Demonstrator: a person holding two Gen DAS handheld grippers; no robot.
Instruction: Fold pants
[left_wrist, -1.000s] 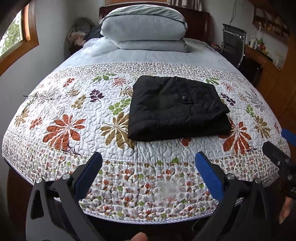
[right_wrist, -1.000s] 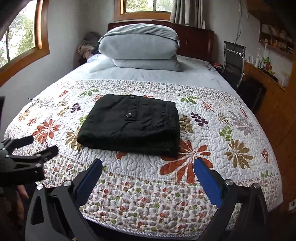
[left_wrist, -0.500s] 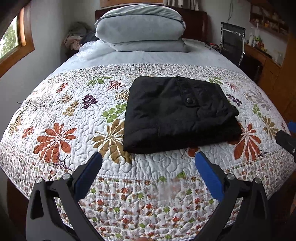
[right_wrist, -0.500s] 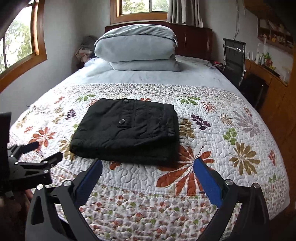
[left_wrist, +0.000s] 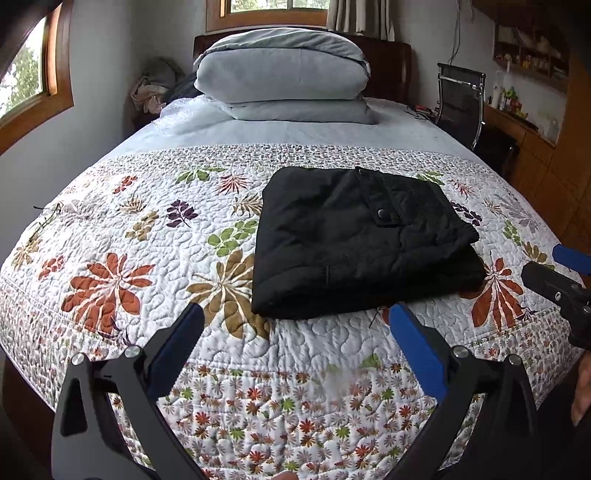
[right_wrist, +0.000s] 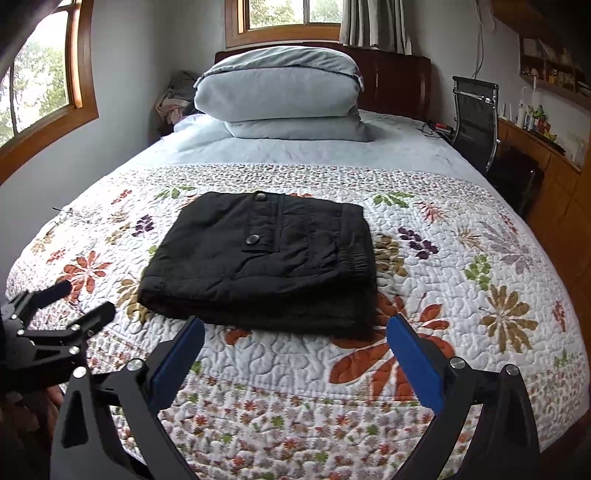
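Observation:
Black pants (left_wrist: 354, 240) (right_wrist: 266, 262) lie folded into a compact rectangle on the floral quilt, snap-button flap facing up. My left gripper (left_wrist: 295, 321) hovers open over the quilt just short of the bundle's near edge, nothing between its blue pads. My right gripper (right_wrist: 295, 332) is likewise open, its fingers level with the near edge of the pants without touching them. Each gripper shows at the side of the other's view: the right gripper (left_wrist: 561, 273) and the left gripper (right_wrist: 66, 306).
The floral quilt (left_wrist: 147, 266) covers the near half of the bed. Stacked grey pillows (right_wrist: 280, 99) sit at the headboard. A black chair (right_wrist: 476, 114) and a wooden desk stand on the right. Windows and a wall are on the left. A hand (left_wrist: 583, 387) shows at right.
Both grippers have moved closer to the bed and the folded pants, and tilted up slightly. The pants have not moved. Both stay open.

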